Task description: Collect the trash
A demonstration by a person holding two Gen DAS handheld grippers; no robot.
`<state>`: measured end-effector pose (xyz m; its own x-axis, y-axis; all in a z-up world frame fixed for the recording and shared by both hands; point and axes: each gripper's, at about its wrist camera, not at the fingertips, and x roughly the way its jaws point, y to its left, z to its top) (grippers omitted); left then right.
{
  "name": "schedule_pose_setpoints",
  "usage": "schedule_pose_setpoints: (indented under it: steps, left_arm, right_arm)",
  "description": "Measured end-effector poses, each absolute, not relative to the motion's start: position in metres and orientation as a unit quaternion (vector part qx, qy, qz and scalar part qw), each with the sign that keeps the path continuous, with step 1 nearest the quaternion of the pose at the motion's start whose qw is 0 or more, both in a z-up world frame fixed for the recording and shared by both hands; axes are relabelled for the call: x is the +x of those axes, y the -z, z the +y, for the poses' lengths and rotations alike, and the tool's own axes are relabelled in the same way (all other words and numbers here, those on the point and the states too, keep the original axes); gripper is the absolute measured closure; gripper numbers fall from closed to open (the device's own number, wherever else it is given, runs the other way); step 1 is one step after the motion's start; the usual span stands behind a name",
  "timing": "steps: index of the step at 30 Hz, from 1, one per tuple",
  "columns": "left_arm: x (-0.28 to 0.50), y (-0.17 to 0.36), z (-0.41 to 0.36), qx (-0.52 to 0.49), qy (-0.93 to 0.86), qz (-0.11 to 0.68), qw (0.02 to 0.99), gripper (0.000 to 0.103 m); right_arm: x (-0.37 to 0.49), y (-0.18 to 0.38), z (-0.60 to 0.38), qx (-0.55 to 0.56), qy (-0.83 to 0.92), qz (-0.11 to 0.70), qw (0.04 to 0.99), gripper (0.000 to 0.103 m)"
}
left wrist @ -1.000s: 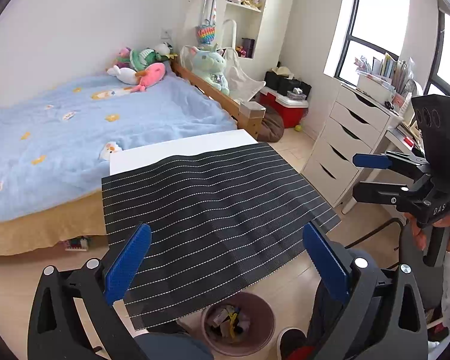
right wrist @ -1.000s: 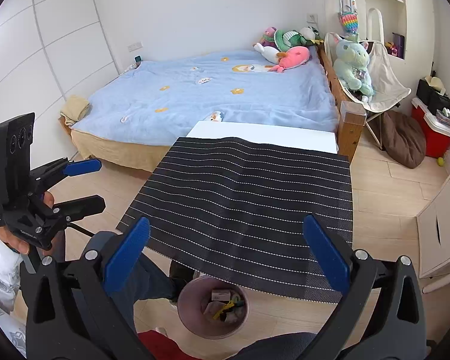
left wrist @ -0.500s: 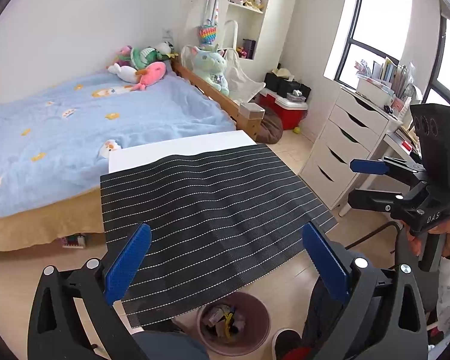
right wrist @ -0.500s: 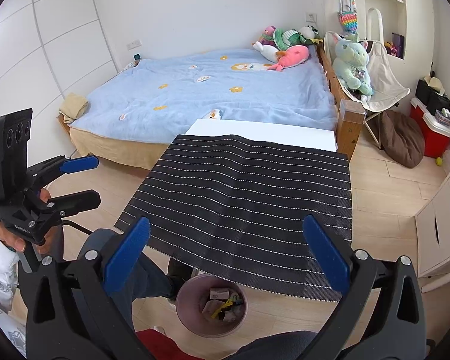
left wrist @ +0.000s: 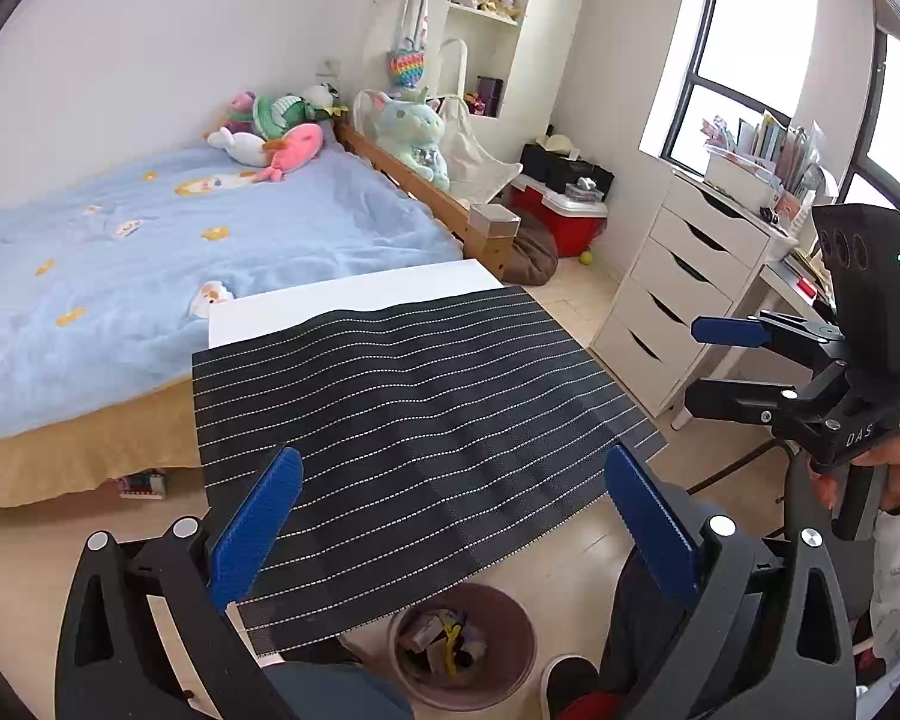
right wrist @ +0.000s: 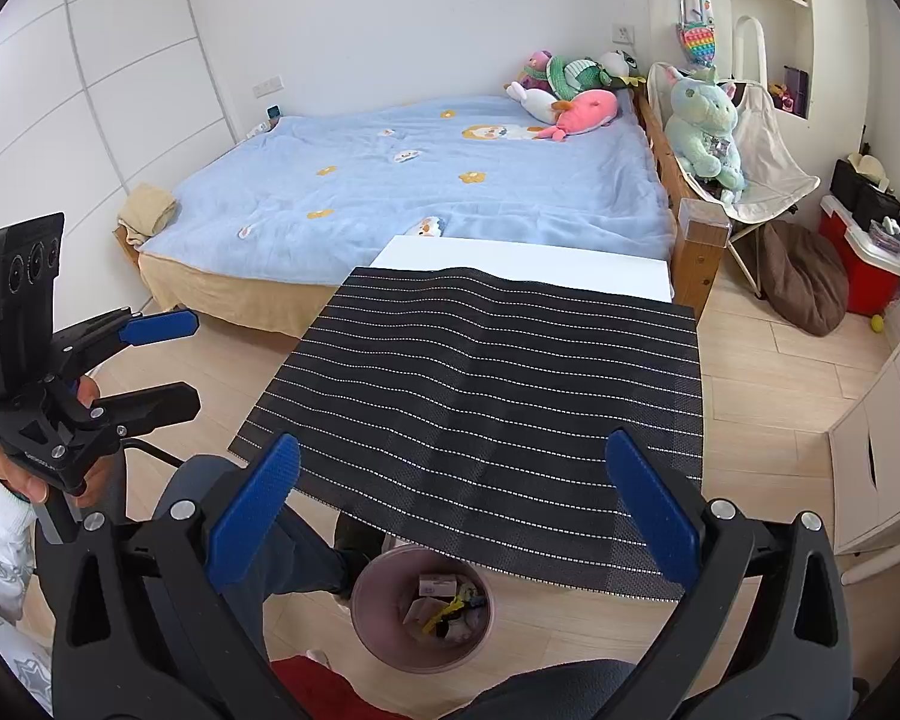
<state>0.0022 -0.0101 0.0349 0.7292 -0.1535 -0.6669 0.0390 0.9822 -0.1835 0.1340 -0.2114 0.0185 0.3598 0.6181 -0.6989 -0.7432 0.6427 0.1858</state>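
While both tools gape empty: left tool [left wrist: 450, 534], right tool [right wrist: 453, 516] | pink bin [right wrist: 366, 612] holds mixed scraps, under striped mat [right wrist: 486, 396]

We saw the mat [left wrist: 414, 420] lying on the table [left wrist: 354, 300] — the bed [left wrist: 150, 252] behind it, the bin [right wrist: 421, 606] on the floor below its near edge.

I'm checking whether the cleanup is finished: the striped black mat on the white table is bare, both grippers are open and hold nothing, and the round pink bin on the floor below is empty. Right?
Not quite. The round pink bin is not empty: the right wrist view shows scraps of trash inside it. The rest holds: the striped black mat on the white table is bare, and the left gripper and right gripper are open and hold nothing.
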Motion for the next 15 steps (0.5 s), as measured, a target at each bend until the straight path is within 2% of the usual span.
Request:
schedule_pose_setpoints:
  steps: [15]
  left_arm:
    - [0.0025, -0.0339, -0.0115, -0.077, 0.053, 0.365, 0.926, 0.006]
  right_arm:
    - [0.1357, -0.0165, -0.2105, -0.084, -0.414, 0.388, 0.819, 0.003]
